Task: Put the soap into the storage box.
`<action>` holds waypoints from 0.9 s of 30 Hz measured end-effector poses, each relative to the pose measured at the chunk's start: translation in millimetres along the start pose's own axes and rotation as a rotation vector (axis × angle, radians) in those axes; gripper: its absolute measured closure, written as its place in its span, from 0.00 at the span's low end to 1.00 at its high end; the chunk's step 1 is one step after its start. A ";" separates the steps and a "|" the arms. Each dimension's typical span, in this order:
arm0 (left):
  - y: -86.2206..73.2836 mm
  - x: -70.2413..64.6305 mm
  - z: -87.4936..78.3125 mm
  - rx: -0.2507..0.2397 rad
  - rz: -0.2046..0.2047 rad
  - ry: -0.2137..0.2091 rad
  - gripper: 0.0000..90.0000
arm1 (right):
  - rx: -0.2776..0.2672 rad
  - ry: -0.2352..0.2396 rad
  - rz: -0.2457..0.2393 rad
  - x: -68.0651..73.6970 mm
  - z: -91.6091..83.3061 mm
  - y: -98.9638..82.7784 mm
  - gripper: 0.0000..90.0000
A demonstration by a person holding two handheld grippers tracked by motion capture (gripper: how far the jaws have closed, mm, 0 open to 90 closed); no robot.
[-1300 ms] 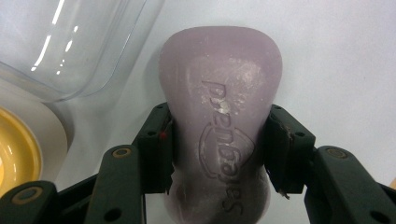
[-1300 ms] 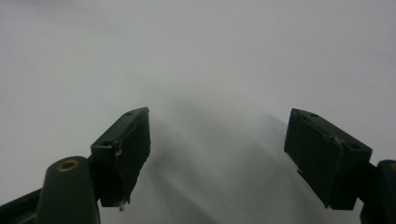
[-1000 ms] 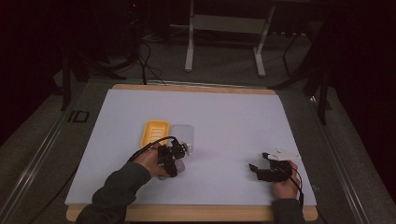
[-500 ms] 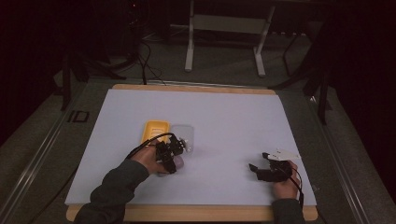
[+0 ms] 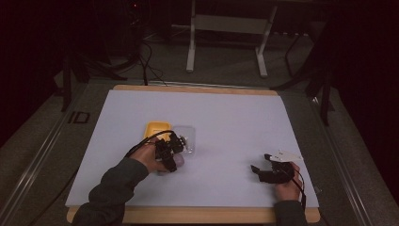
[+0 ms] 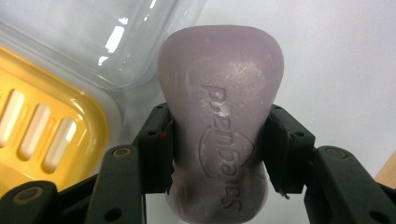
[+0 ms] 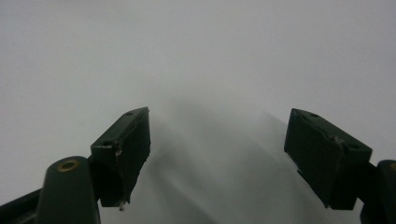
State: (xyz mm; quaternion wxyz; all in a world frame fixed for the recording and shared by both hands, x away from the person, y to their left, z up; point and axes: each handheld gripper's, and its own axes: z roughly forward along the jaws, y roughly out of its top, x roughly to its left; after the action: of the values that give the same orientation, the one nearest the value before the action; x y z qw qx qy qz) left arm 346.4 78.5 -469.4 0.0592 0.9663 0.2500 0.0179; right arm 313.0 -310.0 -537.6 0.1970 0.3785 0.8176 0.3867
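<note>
A pale purple bar of soap [image 6: 219, 135], stamped "Safeguard", sits between the jaws of my left gripper [image 6: 217, 140], which is shut on its narrow waist. In the high view the left gripper [image 5: 170, 155] holds the soap [image 5: 178, 163] just in front of a yellow soap dish [image 5: 156, 128] and a clear plastic lid [image 5: 186, 135]. The left gripper view has the slotted yellow dish [image 6: 42, 126] at the left and the clear lid [image 6: 88, 37] above it. My right gripper [image 5: 261, 171] rests low over the white mat at the front right, jaws wide apart and empty [image 7: 217, 154].
A white mat [image 5: 226, 122] covers a wooden table [image 5: 197, 88]. Beyond the table are a dark floor, cables [image 5: 143, 56] and a white metal stand [image 5: 226, 28]. A sleeved forearm [image 5: 113, 188] comes in from the bottom left.
My left gripper with the soap has shifted a little to the left, towards the yellow dish. The right gripper has stayed where it was.
</note>
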 end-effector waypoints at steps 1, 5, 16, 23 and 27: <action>0.1 0.4 -0.9 -0.001 -0.002 0.001 0.55 | 0.000 0.000 0.000 0.0 0.0 0.0 0.25; 0.0 2.1 -3.0 -0.008 -0.007 0.001 0.55 | 0.000 0.000 0.000 0.0 0.0 0.0 0.25; 0.1 6.2 -9.5 -0.020 -0.019 0.005 0.55 | -0.002 -0.001 -0.002 -0.2 -0.1 -0.1 0.25; -0.2 8.8 -12.6 -0.021 -0.025 0.004 0.55 | -0.001 0.000 -0.001 -0.2 -0.1 0.0 0.25; 0.0 9.9 -15.0 -0.025 -0.029 0.005 0.55 | -0.001 -0.001 -0.001 -0.1 -0.1 0.0 0.25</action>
State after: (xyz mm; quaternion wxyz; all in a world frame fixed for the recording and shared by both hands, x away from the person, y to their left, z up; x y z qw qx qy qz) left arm 354.2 84.9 -454.5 0.0710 0.9616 0.2641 0.0226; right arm 313.0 -310.1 -537.6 0.1976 0.3783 0.8174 0.3868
